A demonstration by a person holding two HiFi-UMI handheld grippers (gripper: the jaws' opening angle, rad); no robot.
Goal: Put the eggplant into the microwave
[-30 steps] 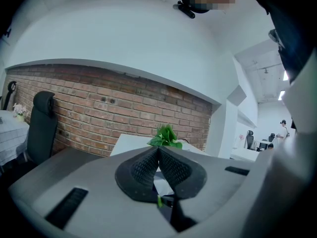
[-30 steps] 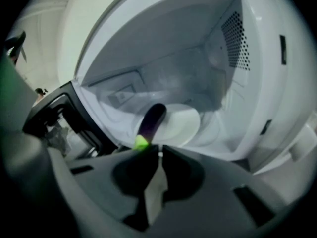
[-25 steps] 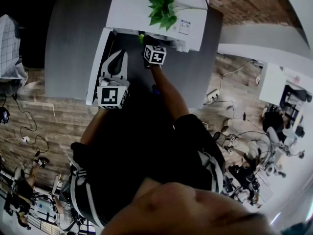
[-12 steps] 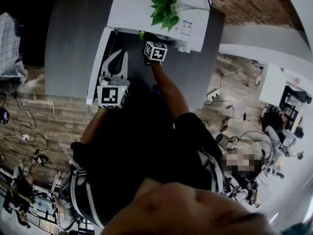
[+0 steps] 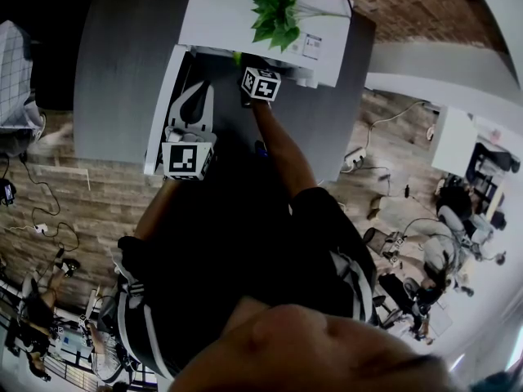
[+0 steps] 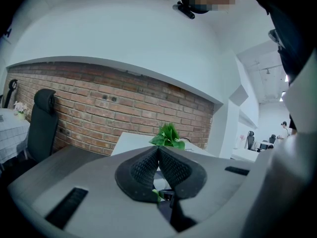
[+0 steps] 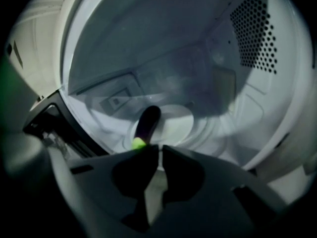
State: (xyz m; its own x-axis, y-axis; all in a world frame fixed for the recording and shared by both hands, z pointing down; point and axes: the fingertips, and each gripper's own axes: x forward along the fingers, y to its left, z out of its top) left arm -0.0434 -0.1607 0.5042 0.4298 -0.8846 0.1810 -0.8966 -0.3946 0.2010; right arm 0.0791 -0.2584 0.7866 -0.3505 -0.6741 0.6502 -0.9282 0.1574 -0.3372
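At the left, the microwave's white door [image 5: 166, 96] is swung wide open over the grey desk [image 5: 114, 64]. The left claw [image 6: 158, 150] hangs just beside the door, held nearly level and aimed at the oven front. Its ribbed pads are clenched tip to tip with nothing pinched between them. My guess is that it is parked there to stay clear of the opening and be on hand for the door.

The microwave [image 5: 221, 15] itself stands along the far edge of the desk, toward the right side, with a leafy green plant [image 5: 274, 15] on its roof.

Further right, the person's other arm reaches over the desk and into the open cavity, tilting the right claw [image 7: 159, 148] downward toward the floor of the oven. Its jaws are drawn nearly together, leaving only a thin slit with nothing in it.

The eggplant [image 7: 147, 120] lies just past the tip of the left jaw. It appears to rest on the round glass turntable [image 7: 185, 115], dark body pointing inward and green stem end nearest the claw. The perforated side wall [image 7: 252, 33] is at the right.

So the eggplant looks delivered and let go. What seems to remain is drawing the arm out without nudging the eggplant, then closing the door.
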